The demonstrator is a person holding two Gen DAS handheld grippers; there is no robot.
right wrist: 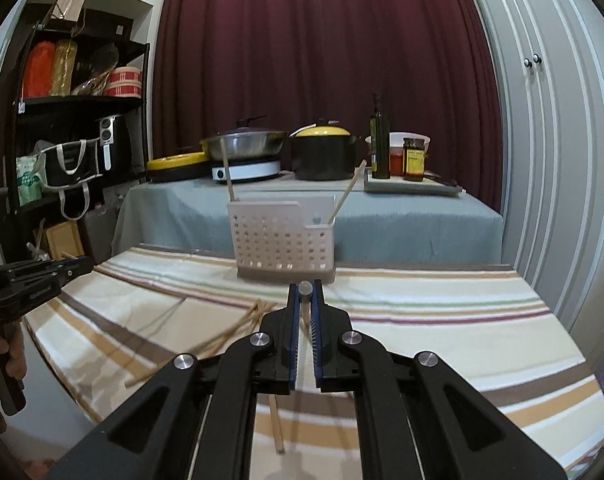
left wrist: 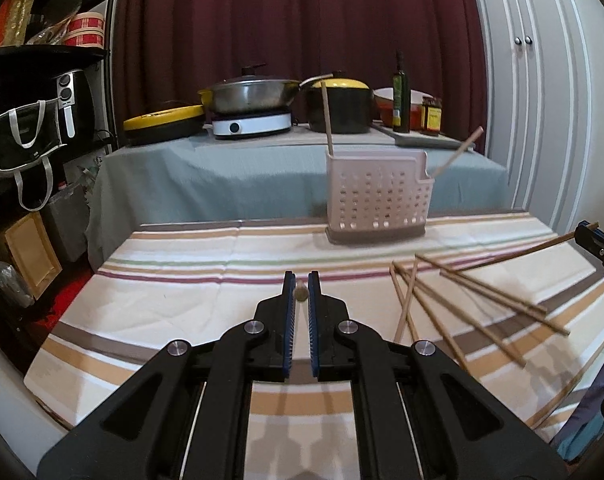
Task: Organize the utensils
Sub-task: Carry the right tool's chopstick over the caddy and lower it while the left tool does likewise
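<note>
A white perforated utensil caddy (left wrist: 377, 204) (right wrist: 282, 240) stands at the far edge of the striped tablecloth (left wrist: 190, 304). Two wooden chopsticks lean in it, one at its left end (left wrist: 326, 116) and one at its right end (left wrist: 457, 156). Several loose chopsticks (left wrist: 461, 304) (right wrist: 230, 332) lie crossed on the cloth between the two grippers. My left gripper (left wrist: 301, 292) is shut on a chopstick seen end-on (left wrist: 300, 295), above the cloth and left of the pile. My right gripper (right wrist: 305, 300) is shut on another chopstick (right wrist: 305, 289), just in front of the caddy.
Behind the striped table stands a second table with a grey-blue cloth (left wrist: 222, 168), carrying a wok on a hotplate (left wrist: 254, 96), a black pot with a yellow lid (left wrist: 341, 108), an oil bottle (left wrist: 401, 96) and jars. A black shelf (right wrist: 82, 100) is at the left, white cabinet doors (right wrist: 549, 120) at the right.
</note>
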